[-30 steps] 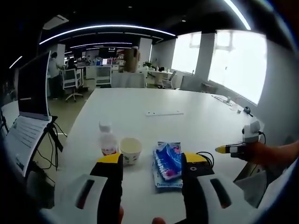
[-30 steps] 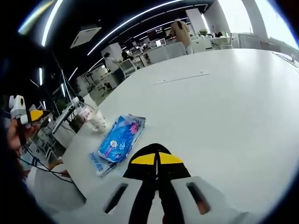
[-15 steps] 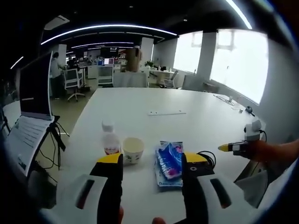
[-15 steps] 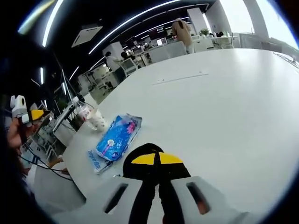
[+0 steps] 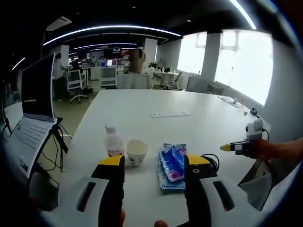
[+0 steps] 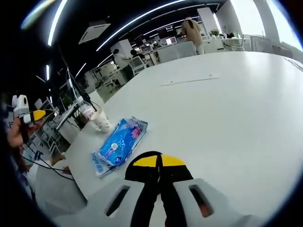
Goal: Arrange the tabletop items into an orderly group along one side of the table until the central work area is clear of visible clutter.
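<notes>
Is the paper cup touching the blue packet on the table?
Apart. The left gripper view shows a strip of bare white table between the paper cup and the blue packet.

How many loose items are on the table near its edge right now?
3: a small bottle, a paper cup right beside it, and a blue packet lying flat further along. A black cable also sits past the packet.

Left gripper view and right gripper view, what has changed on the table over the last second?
Nothing on the table moved; only the cameras drifted slightly. The bottle, paper cup and blue packet lie as before. The left gripper stays open and empty, the right gripper stays shut and empty.
</notes>
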Motion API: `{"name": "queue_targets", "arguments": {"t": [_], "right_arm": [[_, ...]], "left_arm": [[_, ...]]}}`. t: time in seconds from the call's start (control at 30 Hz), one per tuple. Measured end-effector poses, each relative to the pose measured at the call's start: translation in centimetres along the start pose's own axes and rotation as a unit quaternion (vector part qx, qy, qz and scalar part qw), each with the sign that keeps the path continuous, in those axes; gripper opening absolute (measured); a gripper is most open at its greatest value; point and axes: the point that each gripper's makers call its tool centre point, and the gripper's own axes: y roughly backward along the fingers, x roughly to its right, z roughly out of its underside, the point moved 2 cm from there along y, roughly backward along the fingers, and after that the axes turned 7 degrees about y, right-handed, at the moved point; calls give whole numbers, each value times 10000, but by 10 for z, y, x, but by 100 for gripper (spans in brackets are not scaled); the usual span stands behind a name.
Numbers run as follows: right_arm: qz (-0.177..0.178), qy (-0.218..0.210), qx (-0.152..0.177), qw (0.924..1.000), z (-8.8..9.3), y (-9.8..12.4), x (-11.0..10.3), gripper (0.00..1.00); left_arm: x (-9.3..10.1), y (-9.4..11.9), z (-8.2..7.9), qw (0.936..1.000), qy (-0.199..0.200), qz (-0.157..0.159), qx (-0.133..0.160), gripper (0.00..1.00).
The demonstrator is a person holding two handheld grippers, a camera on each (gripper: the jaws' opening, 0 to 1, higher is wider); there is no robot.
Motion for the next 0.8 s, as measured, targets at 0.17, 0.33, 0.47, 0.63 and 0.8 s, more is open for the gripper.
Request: {"name": "queue_targets", "arguments": {"t": [0.17, 0.33, 0.47, 0.63, 0.8], "right_arm": [[-107, 209, -83, 9997, -4, -6, -4, 0], [-255, 495, -200, 9982, -6, -14, -11, 0], [-381, 679, -257, 9966, -10, -20, -17, 0], [-546, 906, -344, 9938, -16, -29, -23, 0], [-740, 1104, -450, 9901, -20, -37, -33, 1]], "left_arm": [[0, 0, 0, 10000, 8, -2, 15, 50], [1, 1, 0, 10000, 16, -9, 28, 50], [2, 3, 1, 10000, 3, -9, 19, 50], [2, 4, 3, 10000, 19, -17, 6, 50], [2, 5, 0, 10000, 30, -23, 44, 50]]}}
